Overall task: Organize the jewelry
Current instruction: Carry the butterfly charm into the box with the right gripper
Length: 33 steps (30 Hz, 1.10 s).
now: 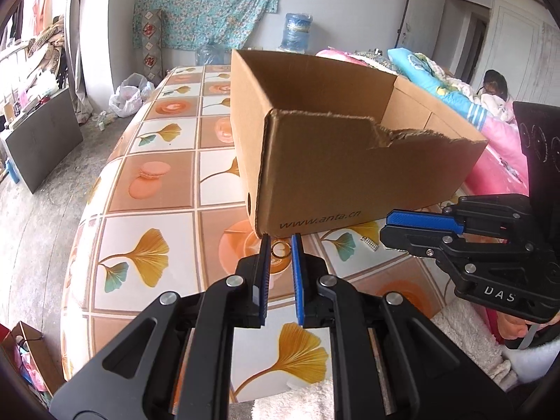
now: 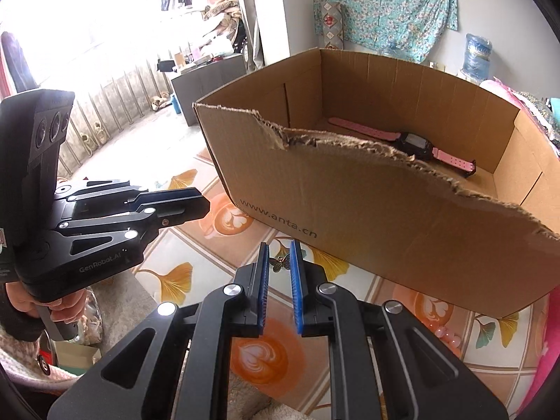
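A gold ring (image 1: 280, 249) lies on the tablecloth just in front of the cardboard box (image 1: 350, 178). My left gripper (image 1: 281, 241) is open, its fingertips on either side of the ring. In the right wrist view a small dark butterfly charm (image 2: 280, 263) lies on the cloth between the tips of my open right gripper (image 2: 279, 246). A pink-strapped watch (image 2: 413, 143) lies inside the box (image 2: 385, 220). A small sparkly piece (image 1: 368, 242) lies under the right gripper's fingers (image 1: 423, 222). The left gripper's body (image 2: 105, 224) shows at left.
The table has a tile-print cloth (image 1: 157, 245) with ginkgo leaves and coffee cups. Pink beads (image 2: 446, 336) lie by the box's near right corner. A white fluffy cloth (image 1: 465, 332) hangs at the table's near edge. Bedding (image 1: 437, 80) lies behind the box.
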Tool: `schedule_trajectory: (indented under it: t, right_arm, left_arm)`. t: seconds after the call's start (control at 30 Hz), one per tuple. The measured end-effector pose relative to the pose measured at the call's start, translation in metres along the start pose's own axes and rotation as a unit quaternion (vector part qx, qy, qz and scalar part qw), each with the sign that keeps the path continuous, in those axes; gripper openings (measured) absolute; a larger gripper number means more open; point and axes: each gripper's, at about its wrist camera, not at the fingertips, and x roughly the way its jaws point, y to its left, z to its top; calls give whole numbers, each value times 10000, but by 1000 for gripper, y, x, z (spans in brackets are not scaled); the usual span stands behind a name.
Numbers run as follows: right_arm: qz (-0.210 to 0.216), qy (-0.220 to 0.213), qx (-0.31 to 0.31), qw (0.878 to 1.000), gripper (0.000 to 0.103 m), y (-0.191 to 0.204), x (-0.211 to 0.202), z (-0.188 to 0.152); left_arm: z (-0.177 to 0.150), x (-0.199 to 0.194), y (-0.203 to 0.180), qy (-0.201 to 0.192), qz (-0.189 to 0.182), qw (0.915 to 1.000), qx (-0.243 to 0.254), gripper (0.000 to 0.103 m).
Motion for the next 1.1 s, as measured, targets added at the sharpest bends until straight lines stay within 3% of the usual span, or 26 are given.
schedule_trajectory:
  t: [0.27, 0.43, 0.53, 0.7, 0.77, 1.03, 1.1]
  right_arm:
    - [124, -776, 243, 9966, 12, -13, -61, 9]
    - [75, -1241, 469, 9911, 12, -27, -80, 35]
    - [-93, -1309, 721, 9887, 12, -48, -74, 50]
    - [-366, -1083, 1363, 9841, 12, -90, -49, 65]
    - [-481, -936, 1555, 9822, 12, -106, -38, 68]
    - [-709, -583, 1695, 9812, 14, -135, -7, 70]
    - [-723, -600, 1698, 9810, 19, -136, -8, 70]
  left_arm:
    - [30, -62, -21, -963, -584, 9933, 241, 11]
    - [65, -68, -40, -1227, -775, 9881, 517, 11]
    - [89, -47, -48, -1071, -821, 9892, 572, 11]
    - [124, 15, -54, -329, -1038, 9931, 424, 11]
    - [132, 37, -57, -113, -964, 9945, 389, 11]
    - [141, 82, -68, 379, -902, 9946, 349, 12]
    - [140, 86, -70, 429, -868, 9947, 342, 16]
